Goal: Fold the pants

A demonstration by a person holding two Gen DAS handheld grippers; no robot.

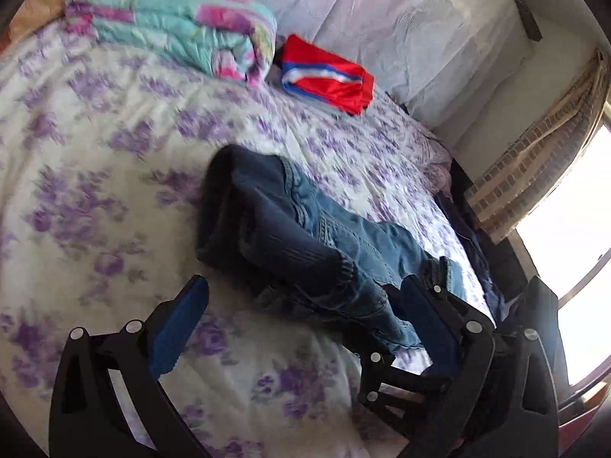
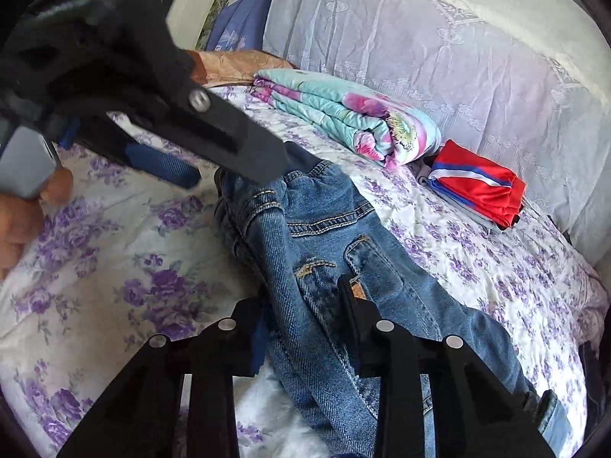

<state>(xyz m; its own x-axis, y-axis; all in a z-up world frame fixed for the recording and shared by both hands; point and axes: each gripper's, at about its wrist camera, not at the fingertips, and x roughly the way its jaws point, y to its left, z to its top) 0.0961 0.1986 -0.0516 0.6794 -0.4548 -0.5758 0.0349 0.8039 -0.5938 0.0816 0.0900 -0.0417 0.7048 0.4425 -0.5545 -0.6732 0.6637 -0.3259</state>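
Observation:
Blue jeans (image 1: 336, 229) lie crumpled across the purple-flowered bedspread (image 1: 95, 191), the waist end doubled over and showing its dark inside. My left gripper (image 1: 301, 305) stands open and wide, one finger on each side of the lower leg fabric, pads clear of it. In the right wrist view the jeans (image 2: 324, 229) run away from the camera with a back pocket facing up. My right gripper (image 2: 301, 305) is shut on a ridge of denim just below that pocket. The left gripper (image 2: 229, 175) hovers open over the waistband.
A folded turquoise and pink quilt (image 1: 172, 26) and a folded red garment (image 1: 328, 76) sit near the lace-covered headboard (image 1: 382, 11). The bed's edge and a bright window (image 1: 573, 210) are on the right. A person's hand (image 2: 23, 213) holds the left gripper.

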